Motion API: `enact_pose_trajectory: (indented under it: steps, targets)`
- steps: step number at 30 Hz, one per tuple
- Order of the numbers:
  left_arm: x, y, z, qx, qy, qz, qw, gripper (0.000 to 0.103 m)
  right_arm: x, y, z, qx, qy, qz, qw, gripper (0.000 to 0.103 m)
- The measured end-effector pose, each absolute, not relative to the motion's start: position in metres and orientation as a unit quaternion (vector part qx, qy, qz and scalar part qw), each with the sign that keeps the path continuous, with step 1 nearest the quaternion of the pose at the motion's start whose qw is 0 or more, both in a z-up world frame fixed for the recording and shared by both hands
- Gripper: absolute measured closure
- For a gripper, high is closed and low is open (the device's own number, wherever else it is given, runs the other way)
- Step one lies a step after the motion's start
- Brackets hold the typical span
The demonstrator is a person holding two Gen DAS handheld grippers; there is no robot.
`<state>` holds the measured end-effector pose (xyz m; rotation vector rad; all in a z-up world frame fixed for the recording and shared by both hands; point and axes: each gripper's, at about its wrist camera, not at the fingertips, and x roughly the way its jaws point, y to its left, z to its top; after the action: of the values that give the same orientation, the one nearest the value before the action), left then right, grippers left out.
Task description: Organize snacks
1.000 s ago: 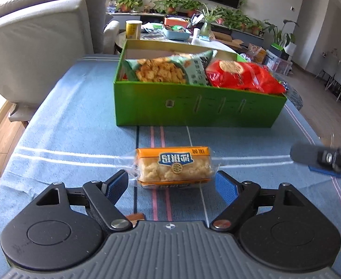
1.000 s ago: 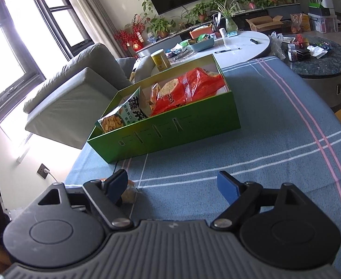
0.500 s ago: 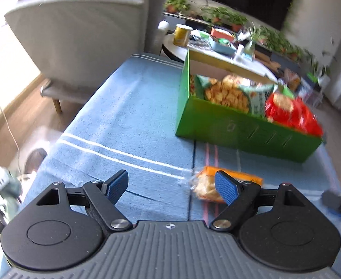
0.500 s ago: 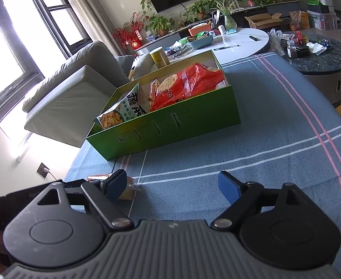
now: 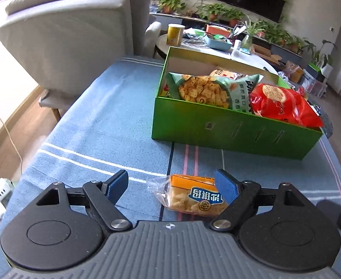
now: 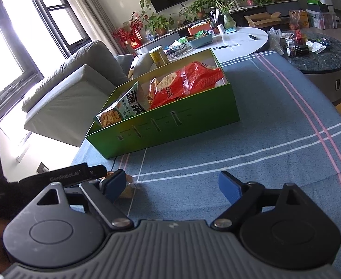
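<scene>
So the left gripper (image 5: 171, 184) has its blue fingers (image 5: 117, 183) spread wide, holding nothing. The orange snack pack (image 5: 194, 196) lies flat on the tabletop (image 5: 114, 121) just in front of the green box, off to the right side of the gap, and the right-hand finger sits over the pack's end; can't tell if it's actually touching. The clear wrapper end sticks out into the gap.

The right gripper (image 6: 172, 184) is spread wide too, nothing between its fingers (image 6: 230, 187), just blue striped cloth under them. In its view the other gripper's black body shows at the left, and a bit of the pack (image 6: 128, 187) peeks out by the left finger.

The green box (image 5: 228, 127) sits on the tabletop past the pack, with a green chip bag (image 5: 207, 90) at its left end and a red bag (image 5: 279, 104) at the right. Beyond the box there's a grey armchair (image 5: 72, 34) and a white round table (image 6: 240, 44) with a yellow can (image 5: 175, 34).
</scene>
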<state>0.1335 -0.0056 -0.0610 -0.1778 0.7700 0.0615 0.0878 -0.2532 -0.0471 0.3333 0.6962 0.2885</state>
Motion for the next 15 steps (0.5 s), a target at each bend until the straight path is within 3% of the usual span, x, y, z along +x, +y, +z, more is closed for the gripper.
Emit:
enact_pose_trajectory:
  steps: [15]
  targets:
    - [0.101,0.017,-0.075,-0.059,0.414,0.017,0.908,0.023,0.069,-0.236,-0.052,0.079,0.365,0.180,0.910,0.017]
